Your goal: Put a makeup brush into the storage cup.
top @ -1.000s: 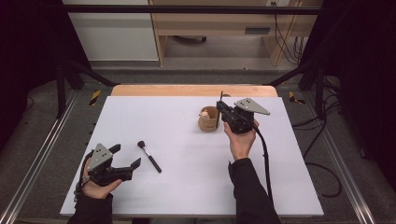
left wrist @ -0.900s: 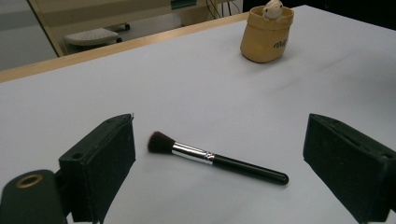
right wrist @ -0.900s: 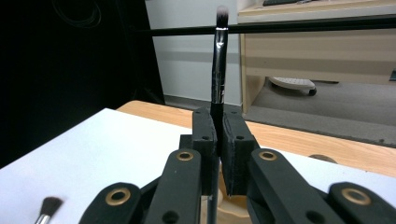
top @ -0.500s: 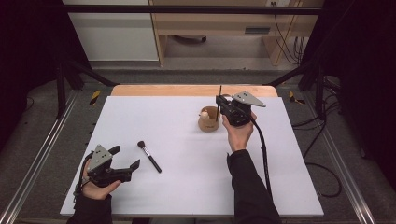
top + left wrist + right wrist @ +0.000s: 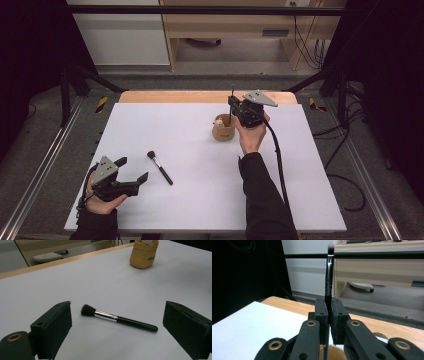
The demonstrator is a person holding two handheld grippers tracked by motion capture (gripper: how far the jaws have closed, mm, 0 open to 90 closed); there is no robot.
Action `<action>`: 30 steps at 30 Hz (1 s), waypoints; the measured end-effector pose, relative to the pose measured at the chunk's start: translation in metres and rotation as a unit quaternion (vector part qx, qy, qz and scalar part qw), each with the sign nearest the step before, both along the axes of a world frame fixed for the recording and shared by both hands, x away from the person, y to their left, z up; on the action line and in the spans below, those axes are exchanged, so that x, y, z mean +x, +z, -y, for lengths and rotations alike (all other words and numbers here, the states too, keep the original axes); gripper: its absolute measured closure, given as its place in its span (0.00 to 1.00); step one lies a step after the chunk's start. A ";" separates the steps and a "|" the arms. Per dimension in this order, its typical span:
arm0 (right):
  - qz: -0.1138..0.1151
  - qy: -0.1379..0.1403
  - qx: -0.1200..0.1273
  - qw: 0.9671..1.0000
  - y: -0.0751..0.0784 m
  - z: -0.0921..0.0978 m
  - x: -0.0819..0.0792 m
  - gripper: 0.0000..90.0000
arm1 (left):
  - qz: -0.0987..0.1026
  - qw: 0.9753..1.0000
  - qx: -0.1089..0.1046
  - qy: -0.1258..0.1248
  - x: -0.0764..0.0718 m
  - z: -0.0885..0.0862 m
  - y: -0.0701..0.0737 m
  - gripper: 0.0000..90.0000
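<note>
A tan cup (image 5: 223,132) stands right of the white table's middle, with something pale inside; it sits at the top of the left gripper view (image 5: 144,255). My right gripper (image 5: 232,108) hovers over the cup, shut on a thin black brush (image 5: 328,272) held upright, bristles up, its lower end reaching down into the cup (image 5: 338,353). A black makeup brush (image 5: 160,168) with a silver ferrule lies flat on the table at the left. My left gripper (image 5: 133,170) rests open just left of it, the brush (image 5: 118,320) lying ahead between its jaws, untouched.
The white sheet (image 5: 190,200) covers a wooden table whose far edge (image 5: 175,96) shows bare. Metal rails (image 5: 45,165) run along both sides. A black cable (image 5: 277,160) trails from the right gripper along the forearm. A wooden desk (image 5: 235,25) stands behind the table.
The right gripper has moved slightly toward the far side and over the cup, with the thin brush now upright into it. The left gripper has shifted a little toward the near edge.
</note>
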State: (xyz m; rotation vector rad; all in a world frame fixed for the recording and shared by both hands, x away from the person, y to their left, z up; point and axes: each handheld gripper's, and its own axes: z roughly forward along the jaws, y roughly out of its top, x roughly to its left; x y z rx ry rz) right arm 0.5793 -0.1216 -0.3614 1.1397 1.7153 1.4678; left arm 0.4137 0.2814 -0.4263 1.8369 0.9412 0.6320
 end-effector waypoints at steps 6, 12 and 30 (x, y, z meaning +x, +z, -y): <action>-0.002 -0.006 -0.001 1.000 -0.002 -0.001 0.008 0.95 | 0.001 1.000 0.001 -0.001 0.000 -0.004 -0.001 0.09; -0.008 -0.012 -0.001 1.000 -0.008 0.001 0.014 0.95 | 0.001 1.000 0.002 -0.001 0.001 -0.004 -0.002 0.09; -0.042 -0.013 -0.007 0.999 -0.031 -0.007 0.027 0.95 | 0.000 1.000 0.008 -0.007 0.001 0.001 -0.003 0.09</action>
